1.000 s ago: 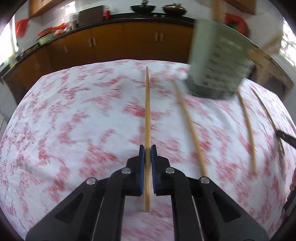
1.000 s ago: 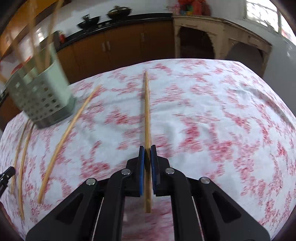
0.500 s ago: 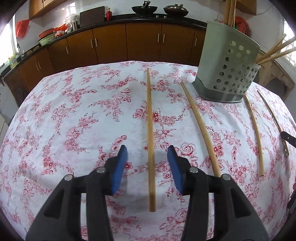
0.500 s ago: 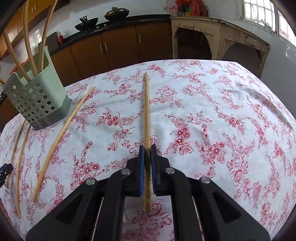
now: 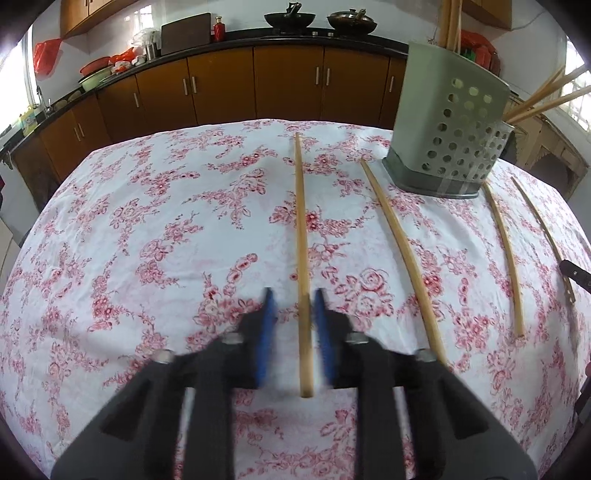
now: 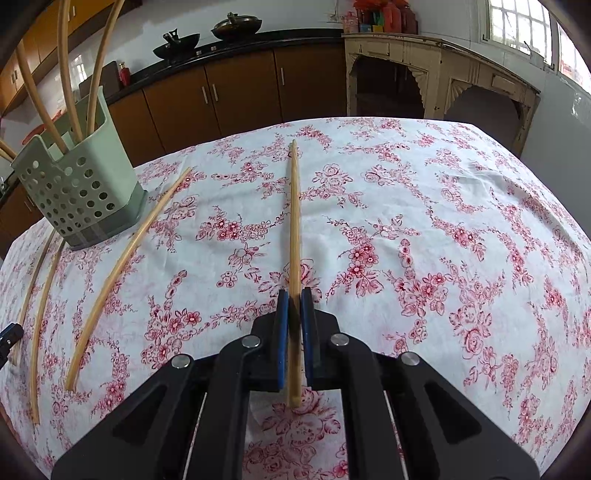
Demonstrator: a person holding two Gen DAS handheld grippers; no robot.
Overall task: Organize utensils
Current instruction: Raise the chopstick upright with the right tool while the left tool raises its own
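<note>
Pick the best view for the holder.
Right wrist: the holder is sharp, its open top and the chopsticks standing in it visible. Left wrist shows the holder's perforated side closer, but its top is hidden and the sticks cropped.

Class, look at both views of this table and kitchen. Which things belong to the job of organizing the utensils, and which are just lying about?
Belong to the job:
- loose chopsticks
- green holder
- chopsticks standing in it

Just lying about:
- woks
- red bottle
- cutting board
- red bag
</note>
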